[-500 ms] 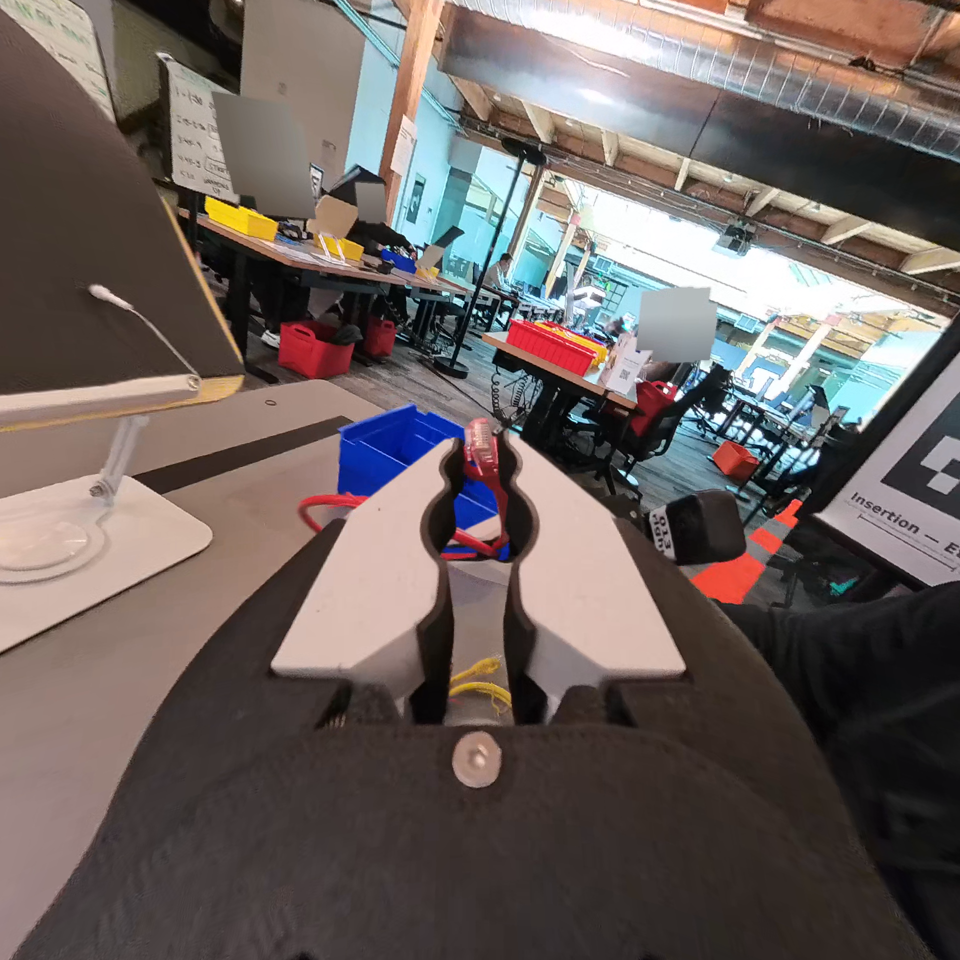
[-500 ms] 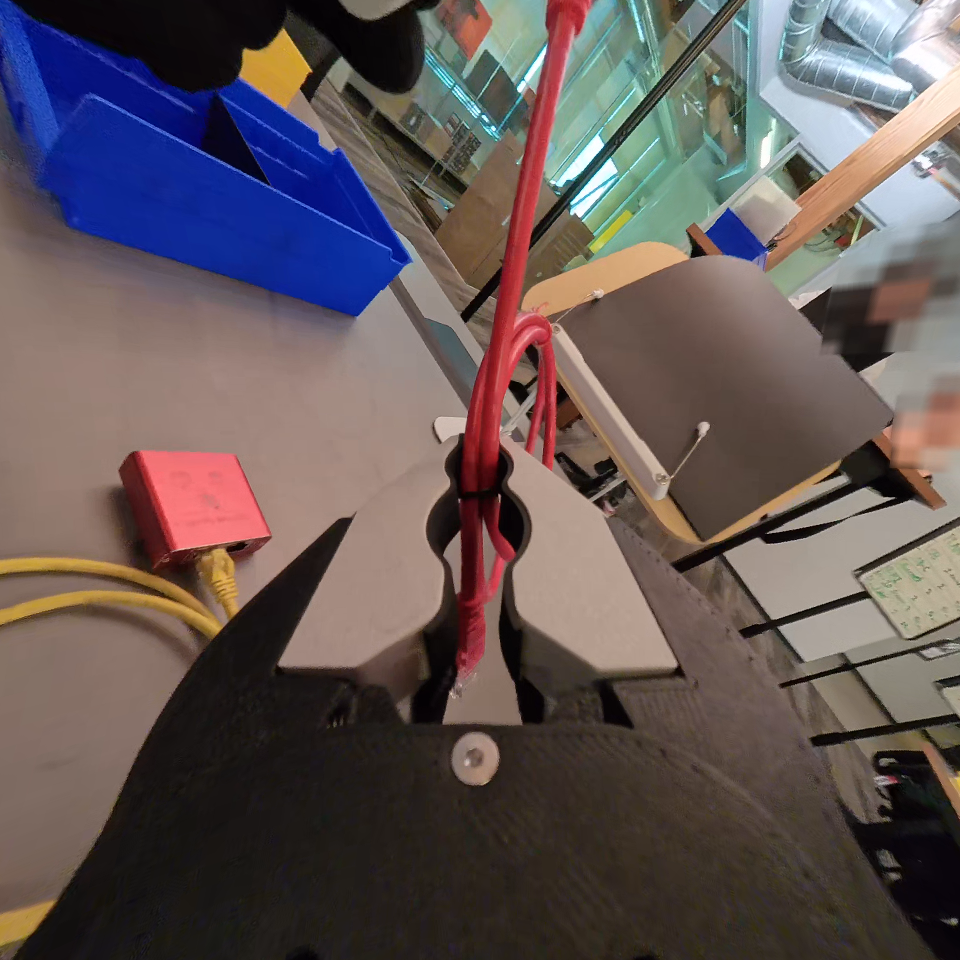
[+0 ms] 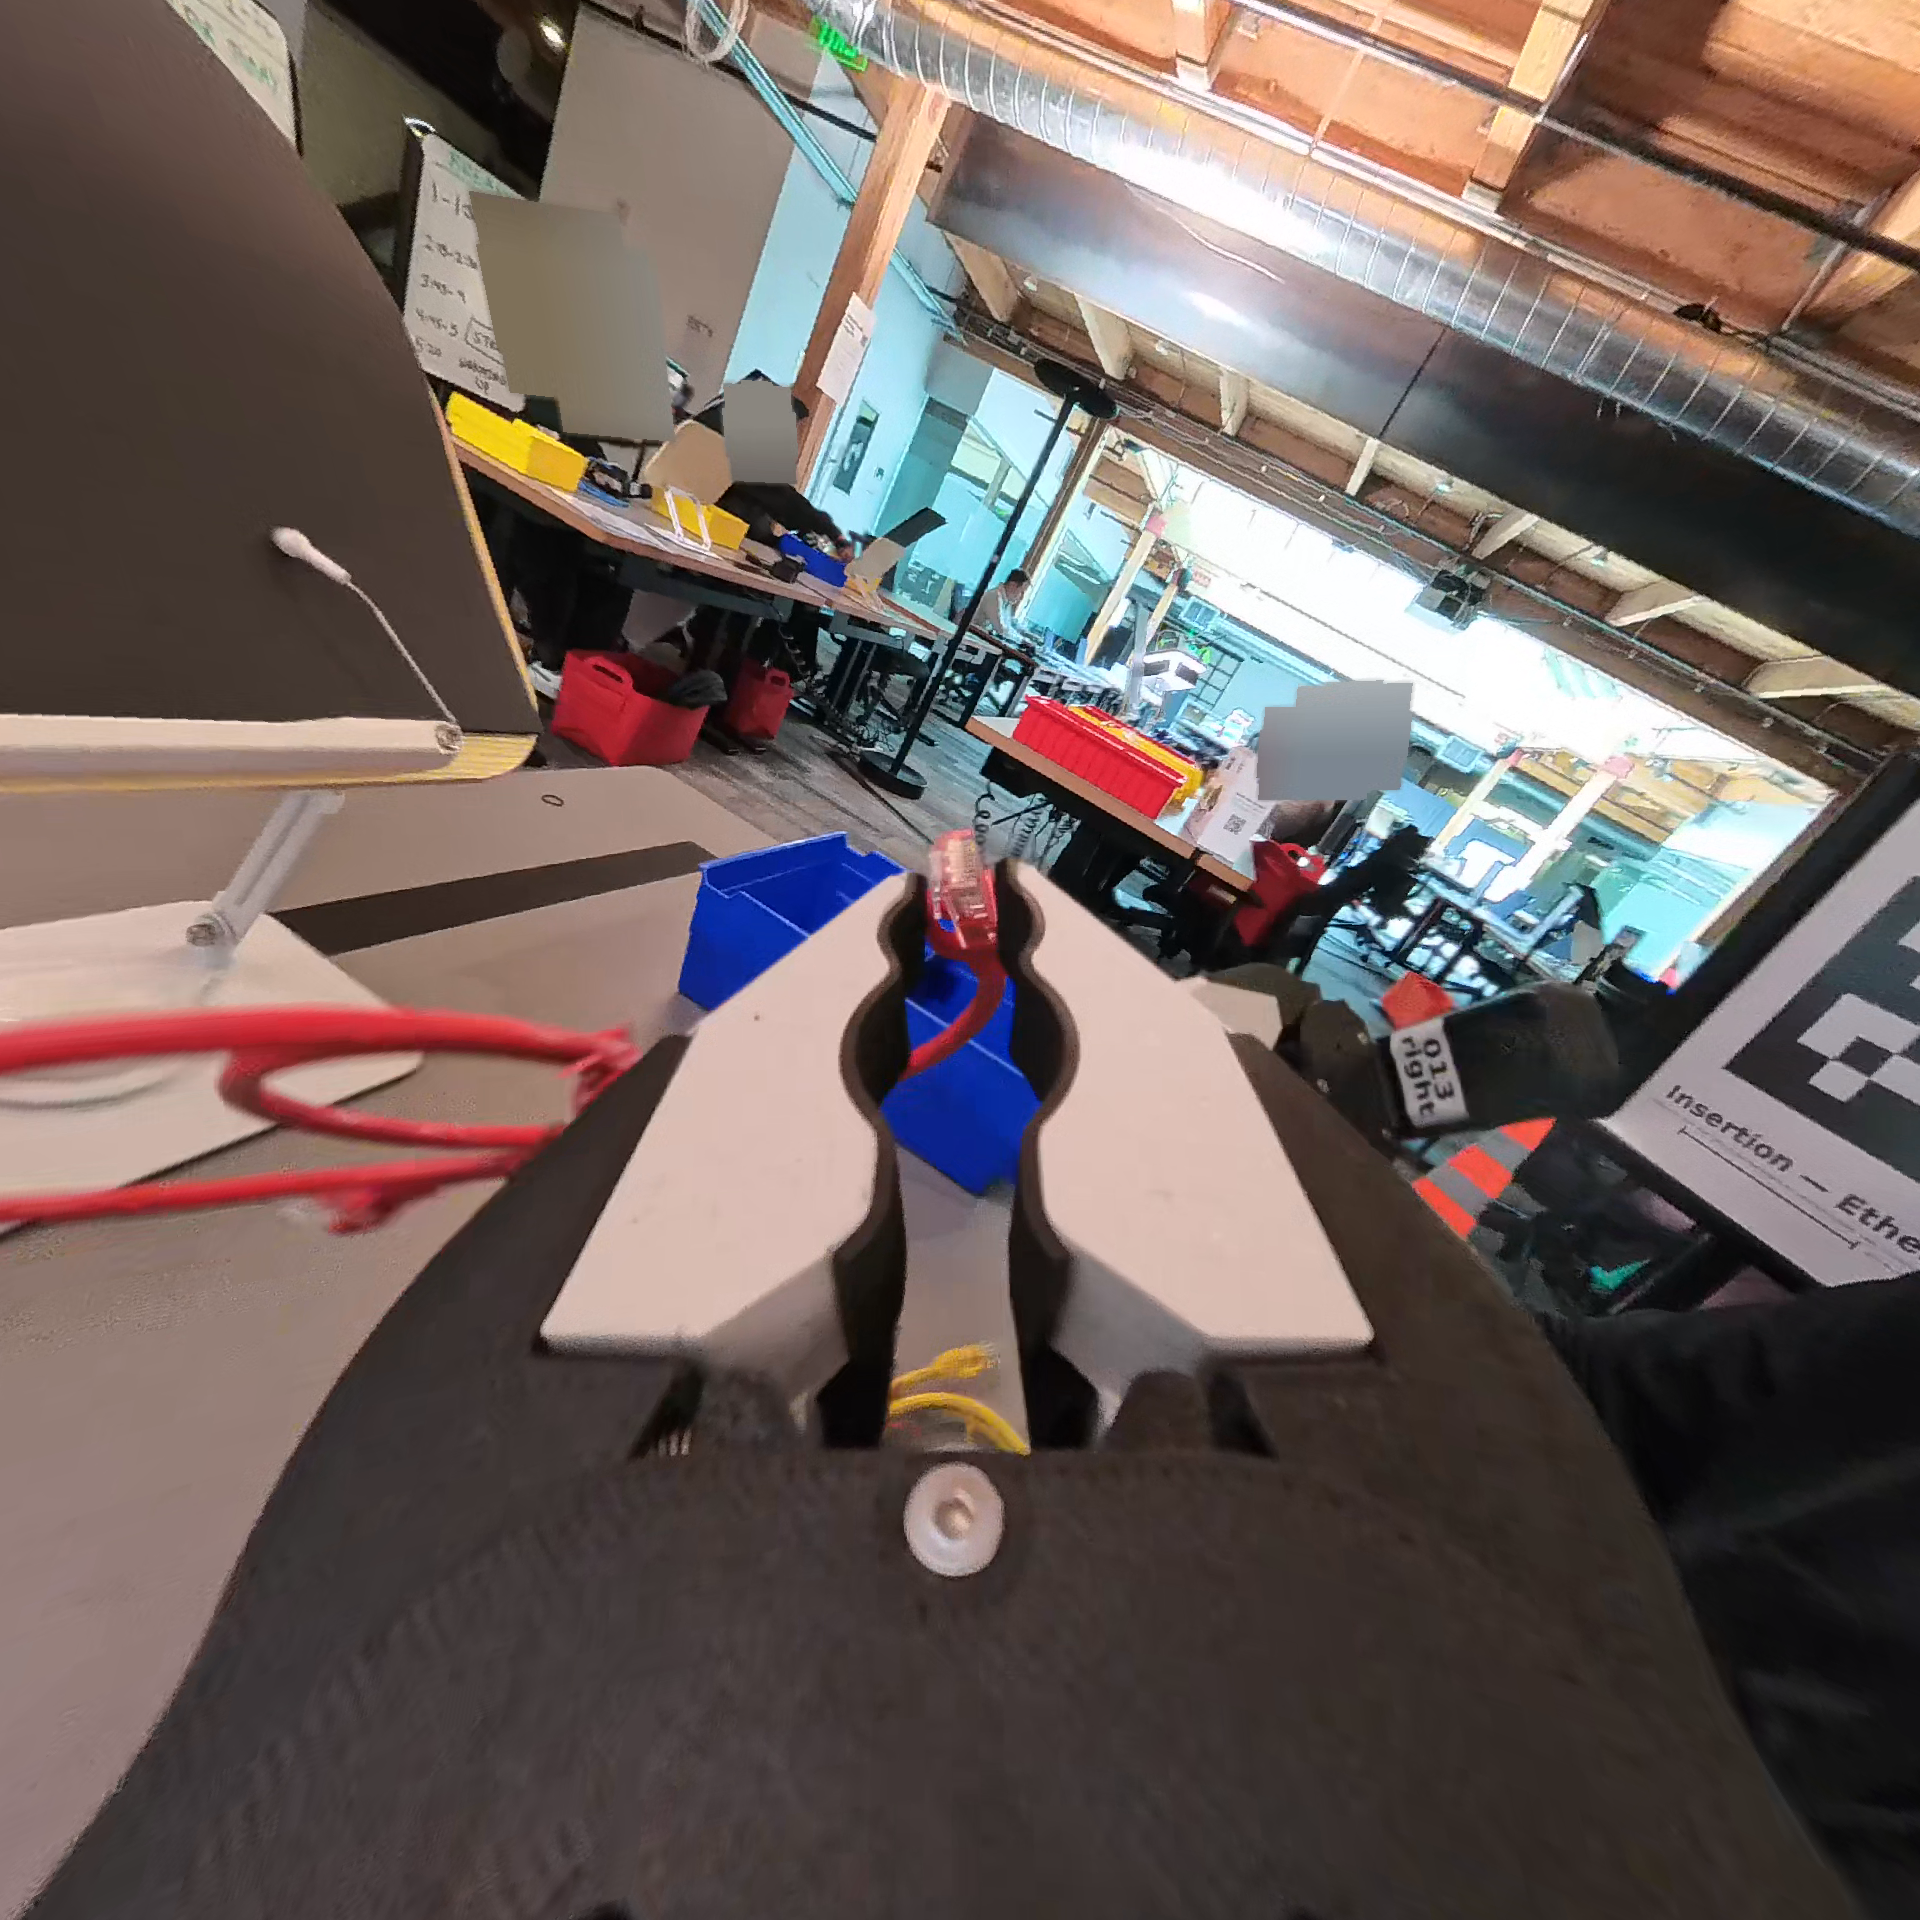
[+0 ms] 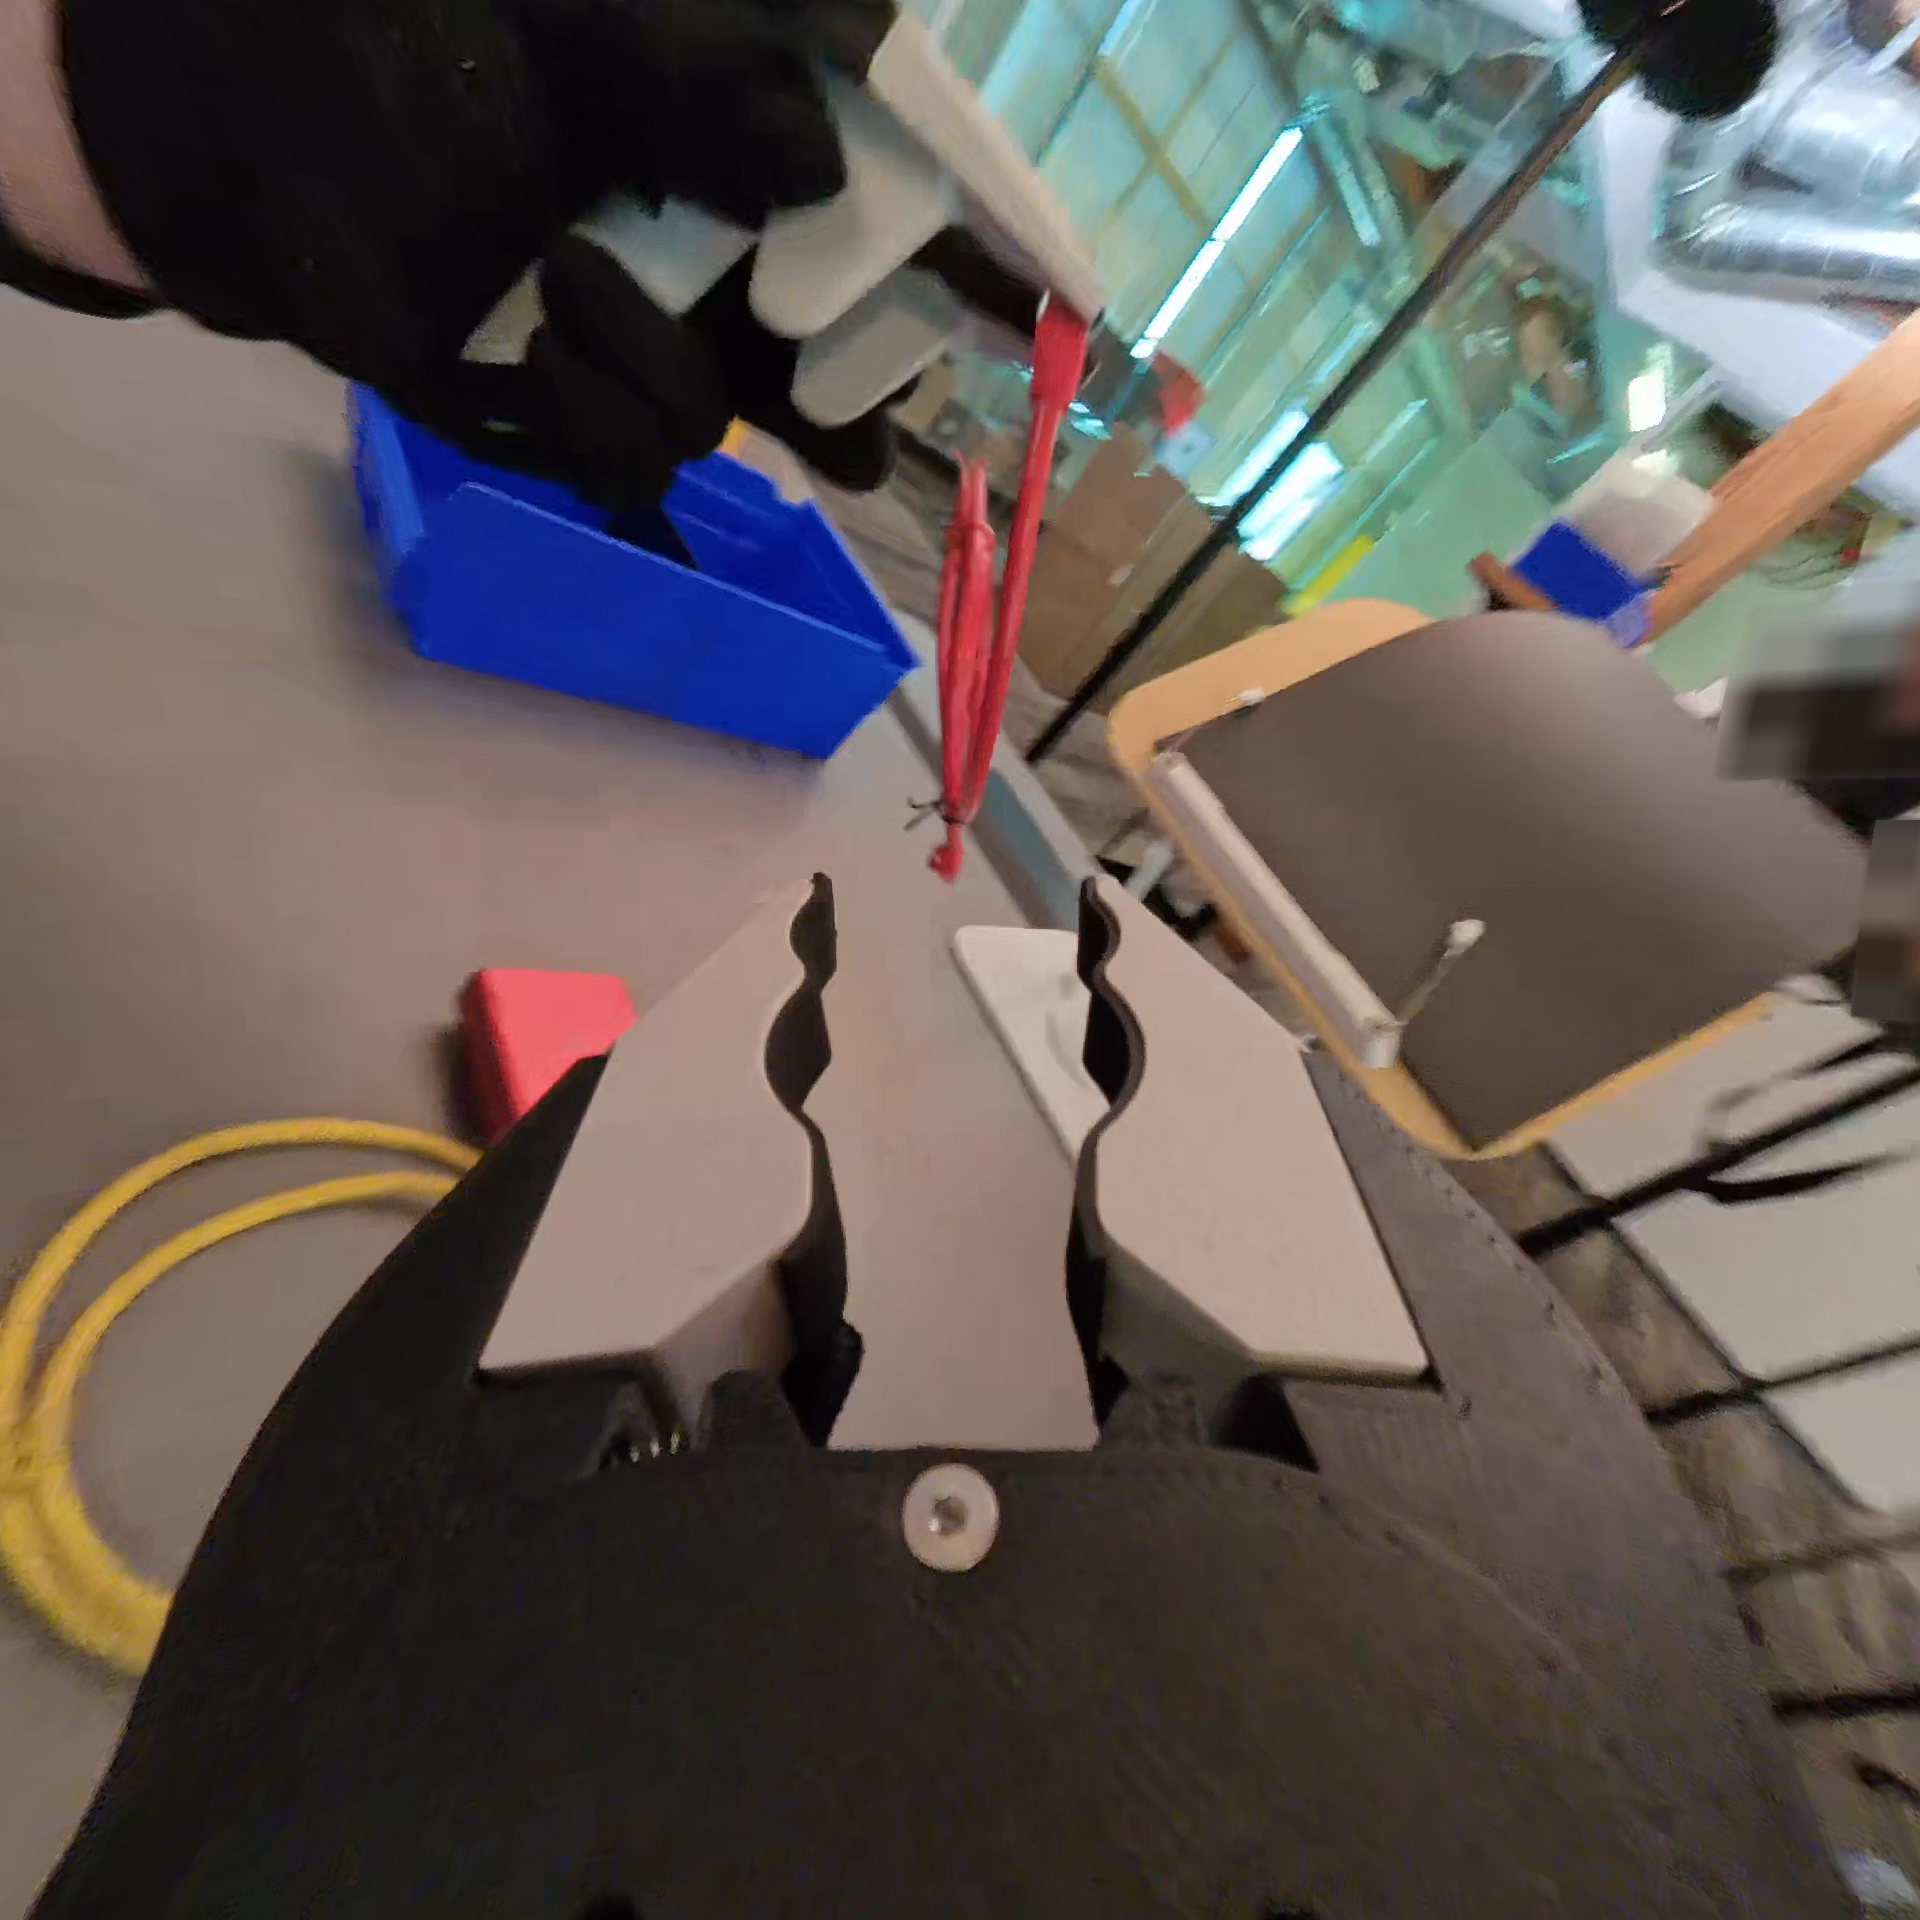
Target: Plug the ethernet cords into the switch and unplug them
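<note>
Red cord (image 3: 961,1023) hangs from the closed left gripper (image 3: 966,904), plug (image 3: 958,878) pointing forward; the switch (image 4: 540,1023) probably lies below, nearer the open, empty right gripper (image 4: 951,904).

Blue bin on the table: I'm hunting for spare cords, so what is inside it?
In the right wrist view the blue bin shows a dark divider and bare blue walls. No cords are visible, but a gloved hand covers much of its interior, so that part cannot be checked.
</note>
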`<action>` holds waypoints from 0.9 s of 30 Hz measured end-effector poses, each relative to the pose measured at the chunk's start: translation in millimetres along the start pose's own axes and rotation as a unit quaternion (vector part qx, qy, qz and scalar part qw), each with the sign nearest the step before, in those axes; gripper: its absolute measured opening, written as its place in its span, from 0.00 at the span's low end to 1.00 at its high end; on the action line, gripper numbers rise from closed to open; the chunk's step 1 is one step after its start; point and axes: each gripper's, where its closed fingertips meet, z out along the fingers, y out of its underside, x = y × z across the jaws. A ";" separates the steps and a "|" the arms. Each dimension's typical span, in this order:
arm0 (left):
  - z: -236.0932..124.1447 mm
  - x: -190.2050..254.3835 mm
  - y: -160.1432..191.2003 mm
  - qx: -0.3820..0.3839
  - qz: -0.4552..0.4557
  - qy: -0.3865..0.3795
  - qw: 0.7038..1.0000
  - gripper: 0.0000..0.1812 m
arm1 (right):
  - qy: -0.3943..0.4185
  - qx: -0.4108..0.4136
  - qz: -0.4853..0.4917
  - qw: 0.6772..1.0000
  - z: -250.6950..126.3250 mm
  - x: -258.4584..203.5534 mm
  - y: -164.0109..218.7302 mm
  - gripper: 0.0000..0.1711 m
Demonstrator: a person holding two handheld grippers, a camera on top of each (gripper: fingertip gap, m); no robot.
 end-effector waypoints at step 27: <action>17.8 44.8 40.0 -0.077 0.574 -0.066 0.813 0.22 | -0.190 0.117 0.297 0.929 19.9 20.1 -44.2 0.04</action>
